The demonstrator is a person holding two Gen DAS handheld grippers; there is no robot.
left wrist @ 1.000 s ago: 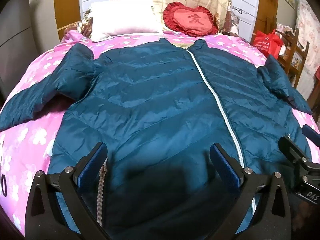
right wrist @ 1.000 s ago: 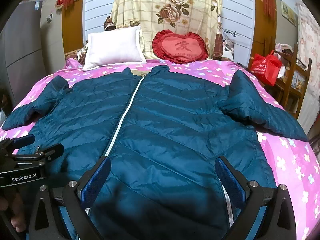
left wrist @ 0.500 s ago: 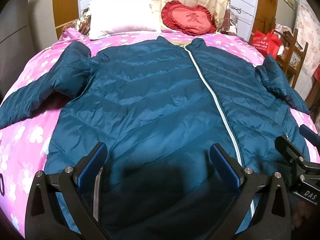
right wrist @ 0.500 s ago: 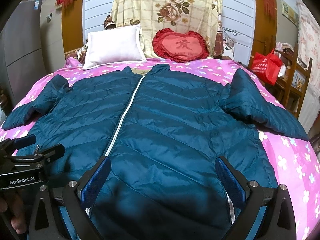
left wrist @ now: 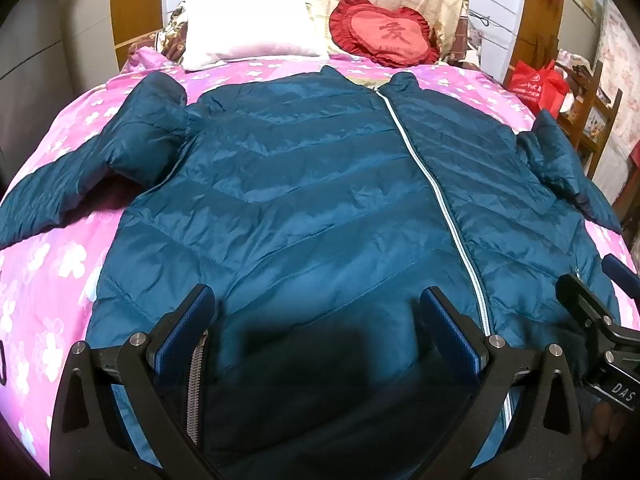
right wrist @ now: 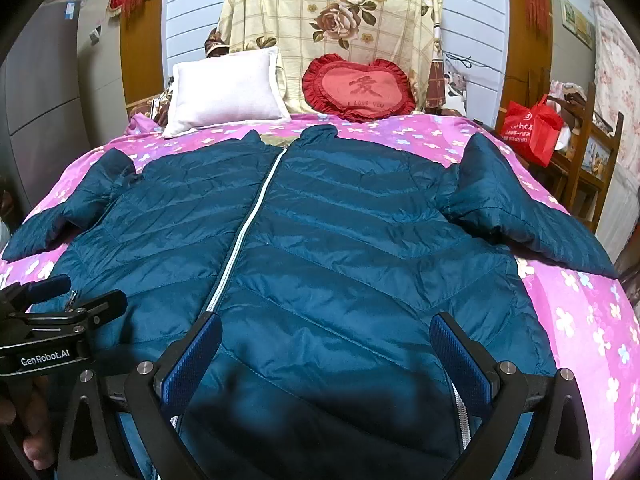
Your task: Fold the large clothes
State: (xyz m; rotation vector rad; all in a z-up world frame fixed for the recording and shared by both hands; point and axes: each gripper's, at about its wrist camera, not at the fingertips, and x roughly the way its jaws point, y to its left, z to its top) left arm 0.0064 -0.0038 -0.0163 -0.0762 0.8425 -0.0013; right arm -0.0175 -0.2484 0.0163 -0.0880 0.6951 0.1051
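Teal quilted puffer jacket (left wrist: 320, 200) is laid flat, zipped, across the pink flowered bedspread (left wrist: 48, 264). Left gripper (left wrist: 318, 320) and right gripper (right wrist: 326, 344) are held wide apart above the hem, nothing grasped. Slippery shell could be pinched single-layered, skewing the fold.

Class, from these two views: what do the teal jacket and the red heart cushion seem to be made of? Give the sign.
Jacket: probably thin nylon or polyester shell with padded fill; it shows a slight sheen, fine crinkles and puffy stitched chevron bands.
Heart cushion: likely matte woven or plush fabric; soft gathered ruffles, no shine.
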